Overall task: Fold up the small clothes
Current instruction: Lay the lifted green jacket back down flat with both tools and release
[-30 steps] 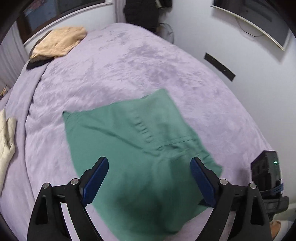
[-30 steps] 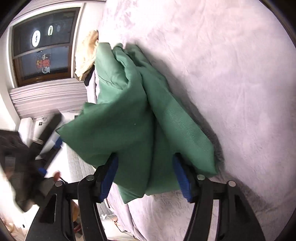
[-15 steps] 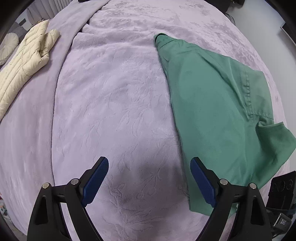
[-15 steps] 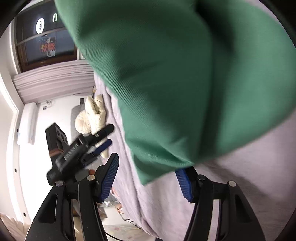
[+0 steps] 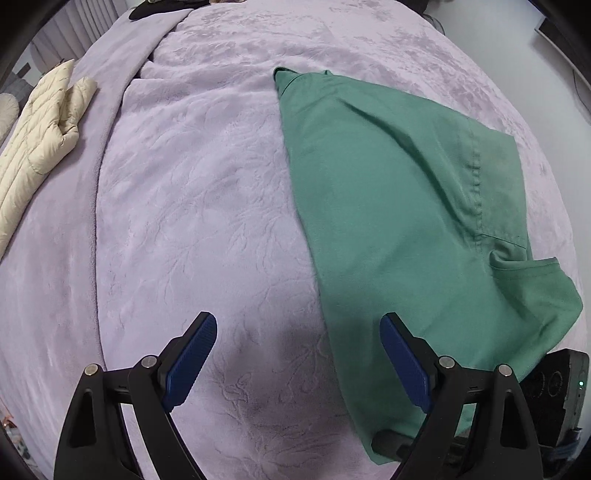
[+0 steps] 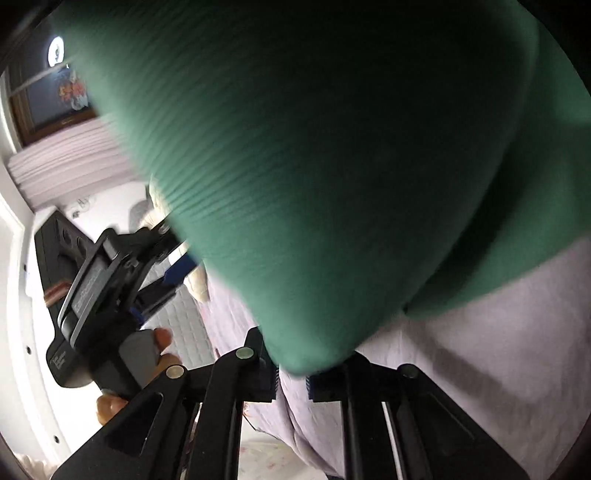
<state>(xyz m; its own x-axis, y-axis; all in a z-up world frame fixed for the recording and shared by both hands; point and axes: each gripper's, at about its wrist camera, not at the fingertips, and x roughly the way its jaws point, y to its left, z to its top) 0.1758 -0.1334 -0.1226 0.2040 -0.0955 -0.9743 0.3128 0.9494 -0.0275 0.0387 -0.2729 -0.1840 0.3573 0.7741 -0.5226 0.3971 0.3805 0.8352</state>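
You have a bed [image 5: 192, 206] under a lilac blanket [image 5: 221, 155] with a leafy pattern pressed into its pile. A plainer strip of the same lilac runs along the bed's left edge. There, near the far left corner, lies a cream quilted jacket [image 5: 33, 147], one sleeve folded beside its body. At the far edge of the bed a dark item [image 5: 147, 11] pokes into view, too cut off to name. From the right wrist view you see a dark window [image 6: 48, 85] and white pleated curtains [image 6: 70, 158] below it.
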